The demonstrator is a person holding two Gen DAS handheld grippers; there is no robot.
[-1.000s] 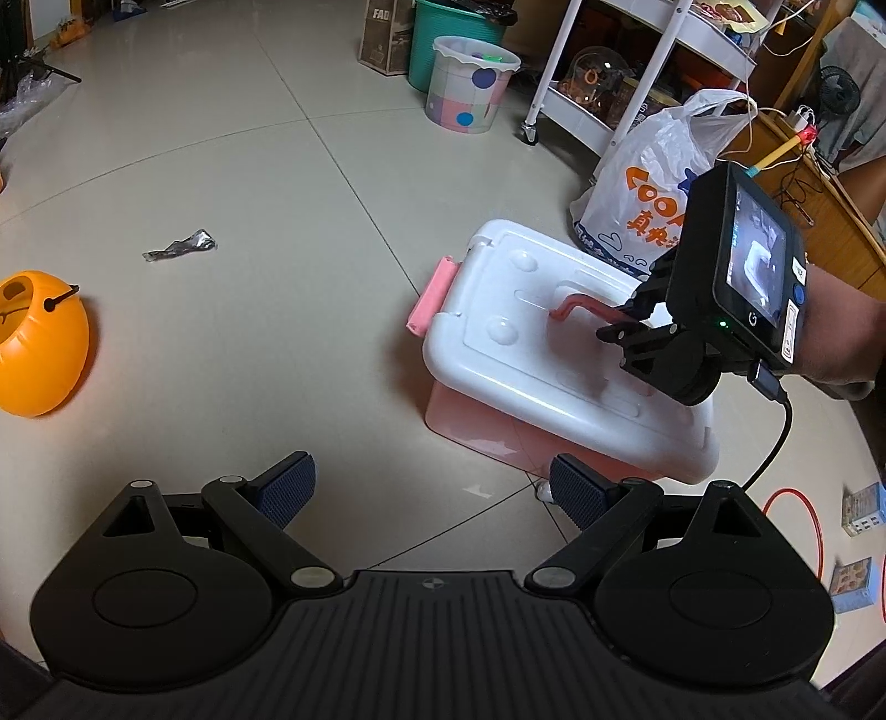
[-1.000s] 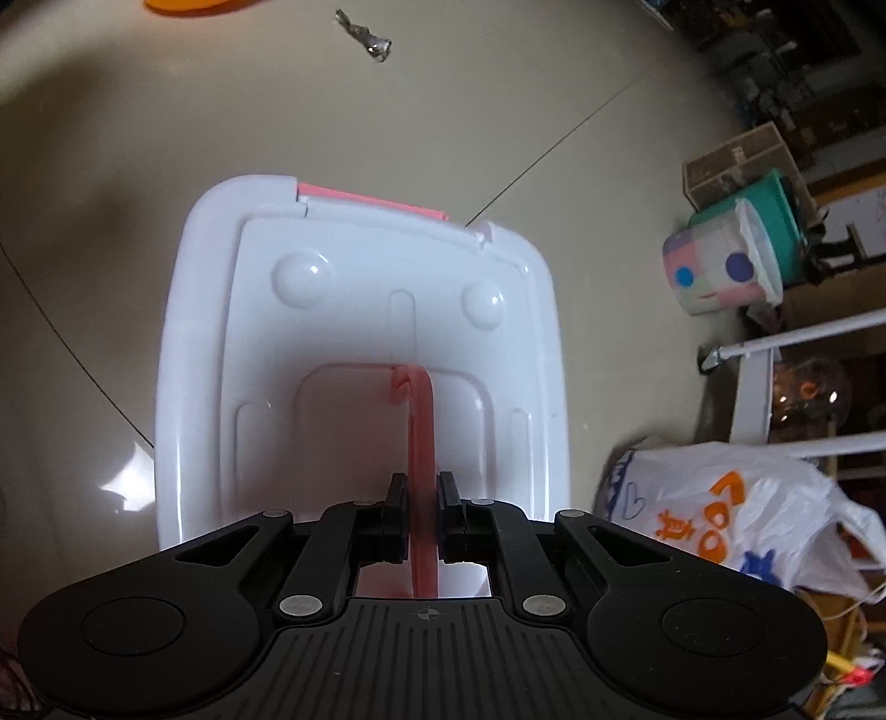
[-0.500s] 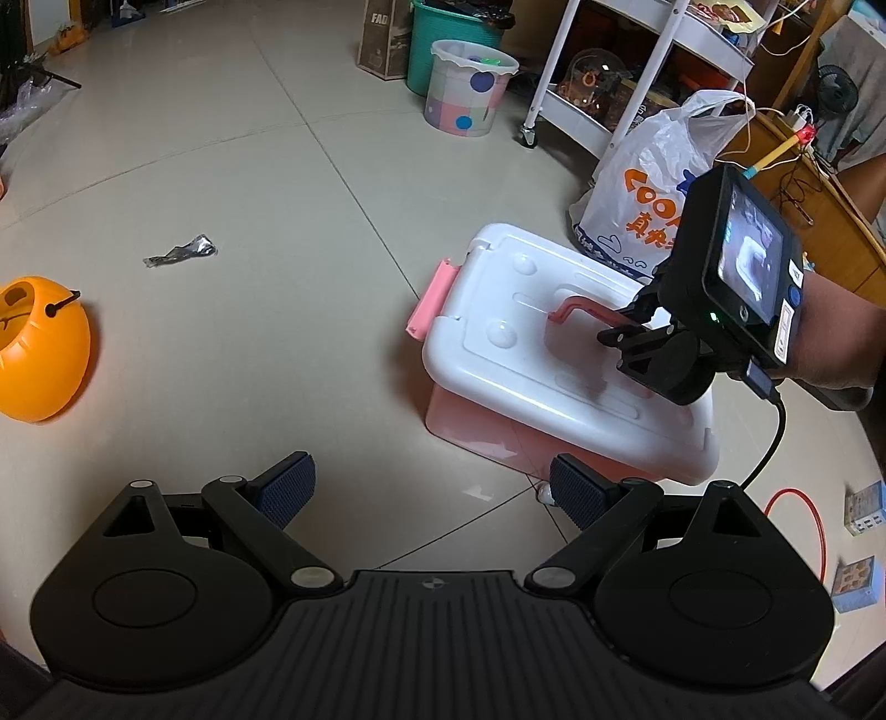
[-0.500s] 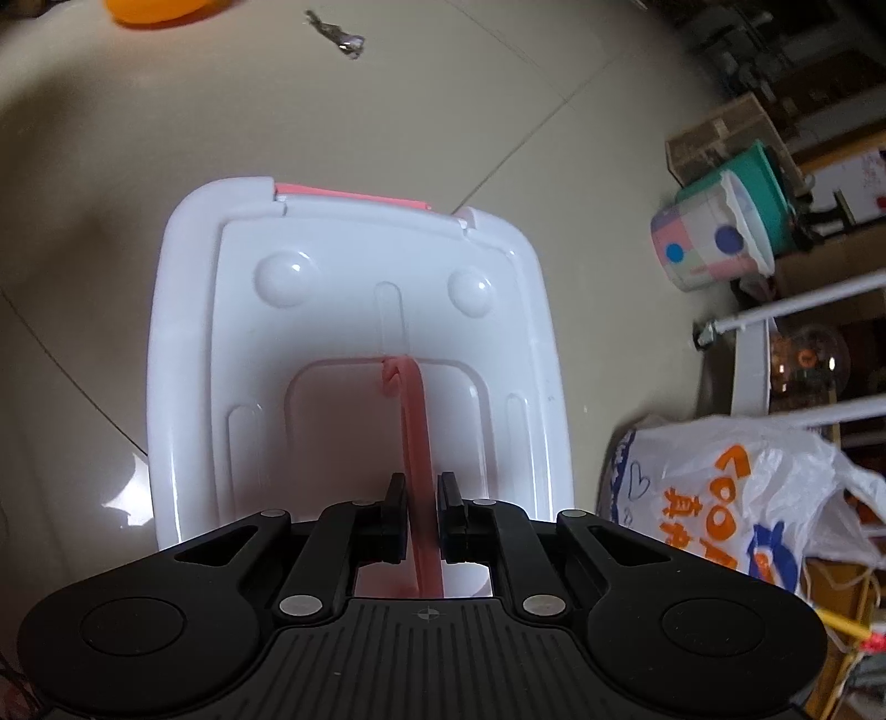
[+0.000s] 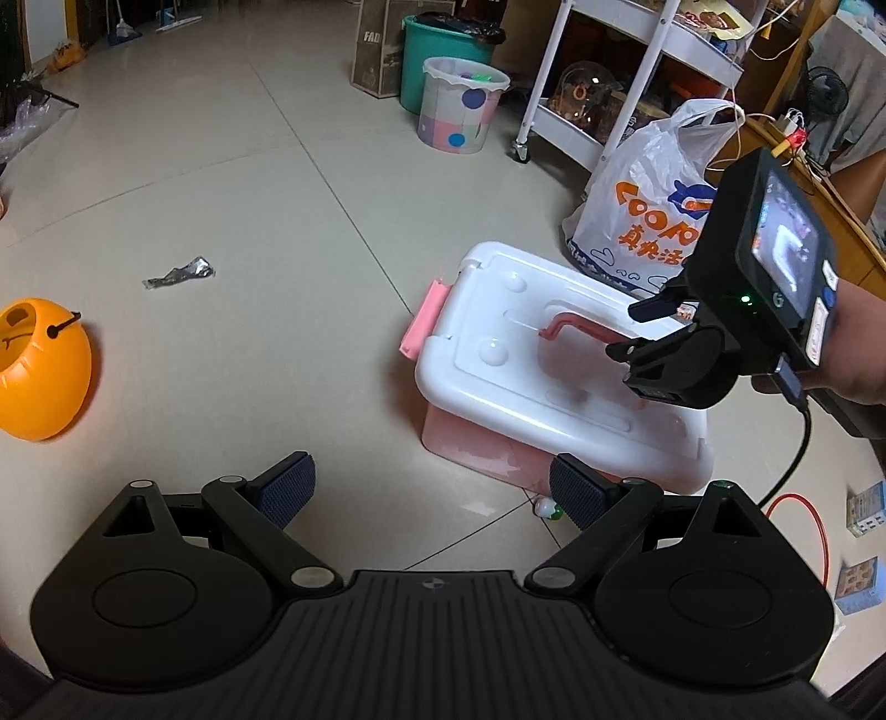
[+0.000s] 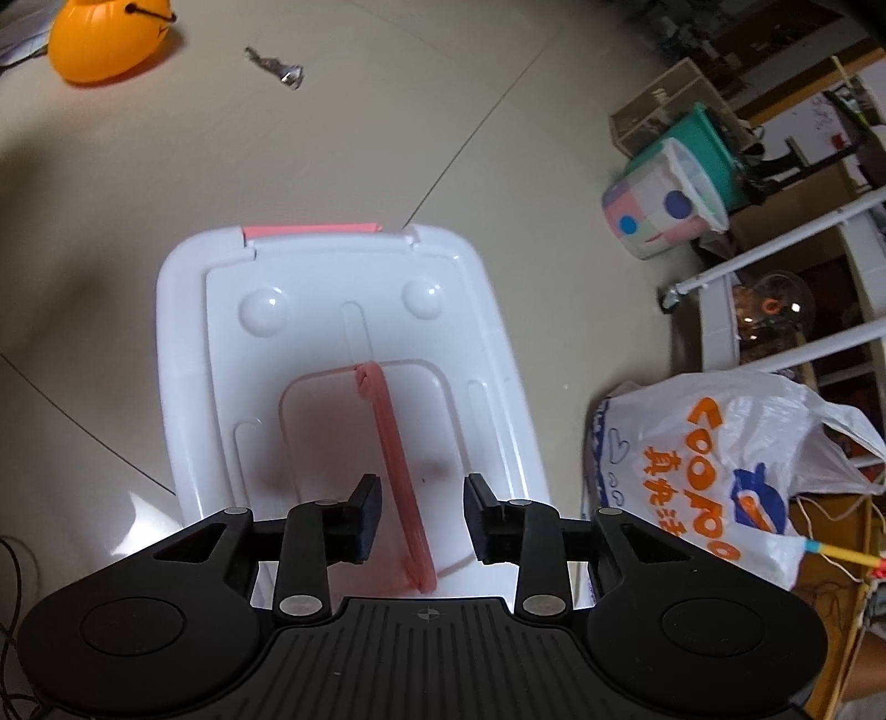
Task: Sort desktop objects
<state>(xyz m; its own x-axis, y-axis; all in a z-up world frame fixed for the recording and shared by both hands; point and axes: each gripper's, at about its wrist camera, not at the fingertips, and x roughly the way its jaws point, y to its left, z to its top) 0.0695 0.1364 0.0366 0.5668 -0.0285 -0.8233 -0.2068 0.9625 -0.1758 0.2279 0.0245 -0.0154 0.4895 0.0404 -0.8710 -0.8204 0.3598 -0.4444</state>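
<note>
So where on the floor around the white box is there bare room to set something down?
Bare tile lies between the storage box, the foil wrapper and the orange pumpkin bucket. Behind the box it is crowded: shopping bag, white cart, dotted bin.

Floor (image 5: 232, 183) was glossy beige tile with thin grout lines, reflecting overhead light. A white wheeled shelving rack (image 5: 559, 83) stood at the far edge, a wooden desk edge (image 5: 797, 166) beside it. A cardboard box (image 5: 382, 50) stood nearby.
</note>
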